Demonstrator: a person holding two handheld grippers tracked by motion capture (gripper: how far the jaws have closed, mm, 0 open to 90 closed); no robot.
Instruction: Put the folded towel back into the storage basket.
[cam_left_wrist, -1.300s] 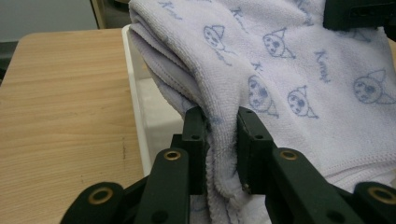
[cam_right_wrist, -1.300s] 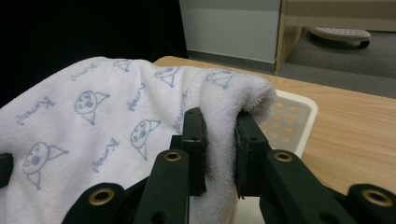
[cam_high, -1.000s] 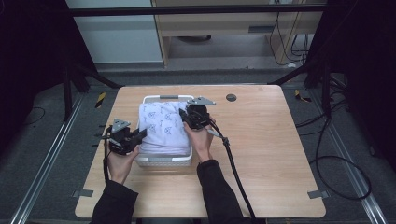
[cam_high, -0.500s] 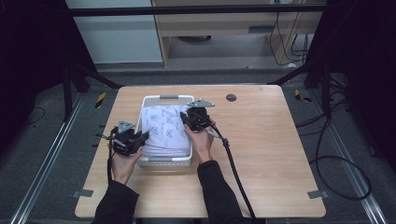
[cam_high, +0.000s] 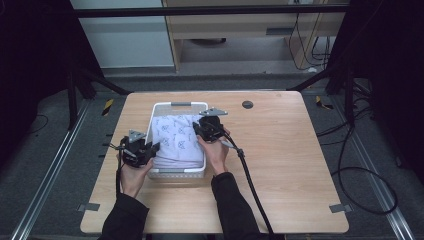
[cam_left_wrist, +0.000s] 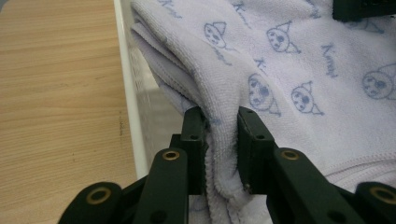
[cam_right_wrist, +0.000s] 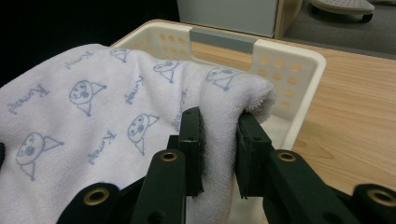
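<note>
- Towel (cam_high: 176, 137): a pale lilac cloth printed with small blue faces and script words, folded and bunched inside the white basket (cam_high: 178, 105), rising above the basket's rim.
- The basket stands on the wooden table (cam_high: 300, 165), left of the table's middle, with its grey handle (cam_high: 181, 104) on the far wall.
- Left gripper (cam_high: 151, 148): held at the basket's left near corner, over the rim; in the left gripper view its jaws are closed on a thick fold of the towel (cam_left_wrist: 224, 140), the pads pressing the cloth from both sides just inside the basket wall (cam_left_wrist: 128, 107).
- Right gripper (cam_high: 196, 129): held over the basket's right side, about halfway along that wall; in the right gripper view its jaws are pinched on a rolled edge of the towel (cam_right_wrist: 219, 135), with the basket's far wall (cam_right_wrist: 280, 65) and handle (cam_right_wrist: 222, 39) beyond it.
- Between the two grips the towel lies spread across the basket, its surface slack and creased.
- A small dark round disc (cam_high: 247, 104) sits on the table, beyond the basket and to its right, well apart from it.
- The right gripper's black cable (cam_high: 250, 175) trails from the basket's right side back toward the near table edge.
</note>
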